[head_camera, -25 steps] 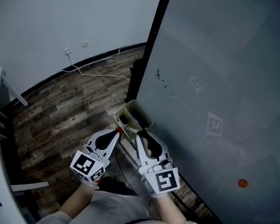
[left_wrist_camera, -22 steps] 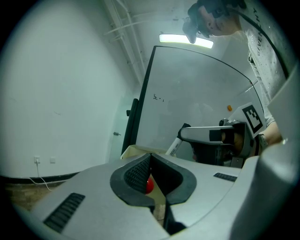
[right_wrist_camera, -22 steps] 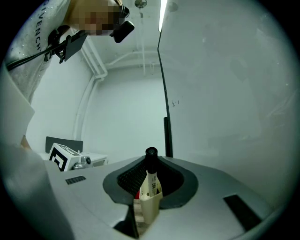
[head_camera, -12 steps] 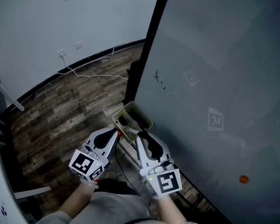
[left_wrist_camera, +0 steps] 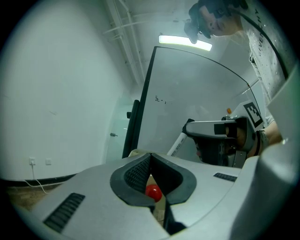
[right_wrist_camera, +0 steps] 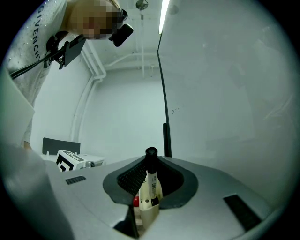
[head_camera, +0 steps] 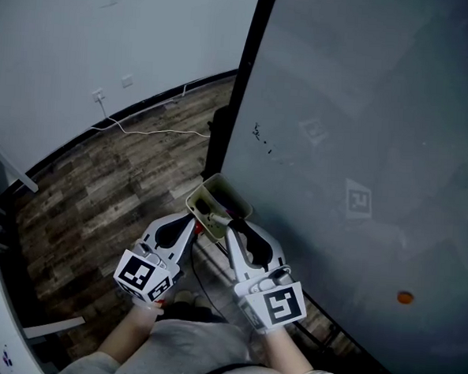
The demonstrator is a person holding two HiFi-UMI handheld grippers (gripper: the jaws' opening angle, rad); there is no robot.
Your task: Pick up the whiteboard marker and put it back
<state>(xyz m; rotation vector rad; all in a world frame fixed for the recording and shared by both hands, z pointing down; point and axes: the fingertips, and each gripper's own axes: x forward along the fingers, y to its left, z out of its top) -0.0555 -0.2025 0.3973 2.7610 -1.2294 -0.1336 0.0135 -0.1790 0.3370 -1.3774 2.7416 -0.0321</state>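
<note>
Now | right gripper (head_camera: 233, 226) grips whiteboard marker (right_wrist_camera: 151, 187) at tray (head_camera: 232, 192) rim; left gripper (head_camera: 196, 224) jaws together | board (head_camera: 365, 111) edge beside

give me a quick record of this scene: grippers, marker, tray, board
left gripper: jaws together at the tips, nothing visibly clamped; a small red round thing shows through the gap behind them, can't tell what it is
right gripper: shut on the whiteboard marker
whiteboard marker: white body, black cap, upright between the pads
pen tray: beige, by the whiteboard's frame, just ahead of both grippers
whiteboard: nearly blank, a few small marks
floor: wood planks
</note>
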